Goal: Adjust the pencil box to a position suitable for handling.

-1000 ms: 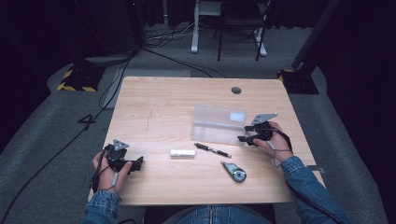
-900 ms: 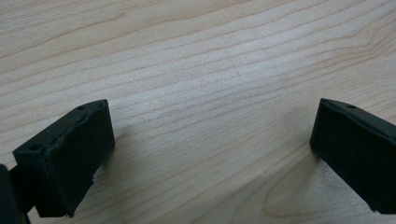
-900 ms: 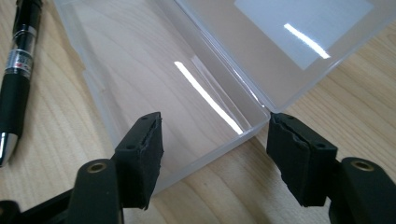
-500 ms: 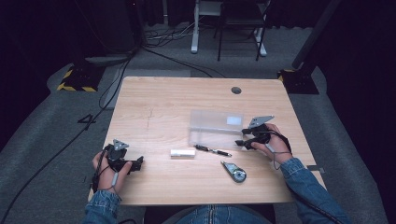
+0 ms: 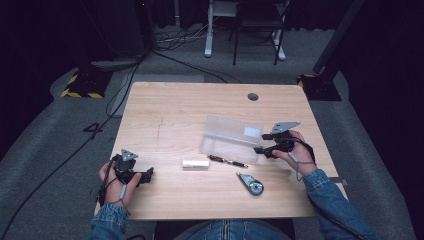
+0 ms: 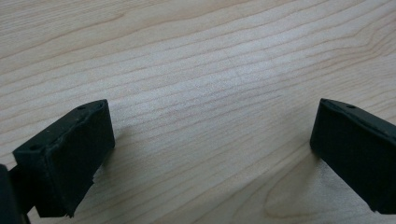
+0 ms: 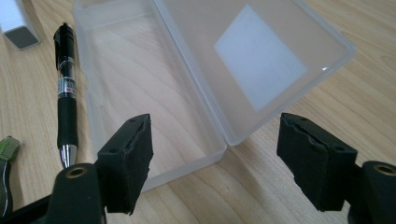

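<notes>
While apparently untouched, clear box [image 7: 154,107] lies between right gripper [image 7: 217,158] fingers [image 7: 128,158].

Dark lab, floor cables [image 5: 125,95], hazard-taped stand base [image 5: 82,86]

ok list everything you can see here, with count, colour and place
plastic box: 1, clear, open, lid laid flat, right of table centre
label: 1, white, on the box lid
pen: 1, black, beside the box's near edge
small block: 1, white, left of the pen
flat gadget: 1, dark with round face, near front edge
table: 1, light wood
hole: 1, dark, far right of tabletop
cables: several, black, on grey floor
left tool: 1, black, open, front left corner
right tool: 1, black, open, jaws just widened, at the box's end
</notes>
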